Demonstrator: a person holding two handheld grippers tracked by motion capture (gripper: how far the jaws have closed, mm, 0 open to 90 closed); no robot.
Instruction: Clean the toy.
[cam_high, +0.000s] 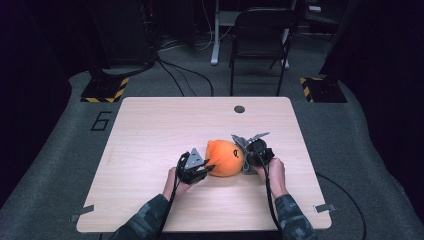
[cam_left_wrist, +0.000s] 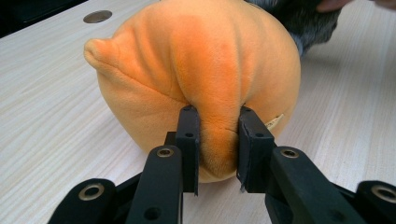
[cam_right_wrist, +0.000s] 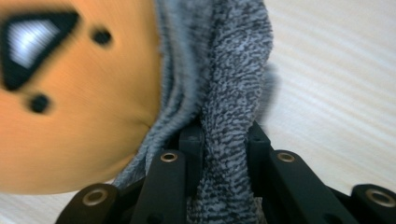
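An orange plush toy (cam_high: 225, 157) lies on the wooden table (cam_high: 150, 130), between my two grippers. My left gripper (cam_high: 207, 168) is at its left side, shut on a fold of the orange plush (cam_left_wrist: 219, 93); the jaws pinch that fold (cam_left_wrist: 218, 144). A grey knitted fabric (cam_high: 242, 145) clings to the toy's right side. My right gripper (cam_high: 250, 162) is shut on a strip of that grey fabric (cam_right_wrist: 229, 93), which runs up between its jaws (cam_right_wrist: 226, 158). The toy's orange face (cam_right_wrist: 70, 93) with black marks is blurred at the left of the right gripper view.
A round cable hole (cam_high: 239, 109) sits near the table's far edge. A dark chair (cam_high: 260, 40) stands beyond the table, with yellow-black floor markers (cam_high: 105, 90) to the far left and far right. Bare wood lies around the toy.
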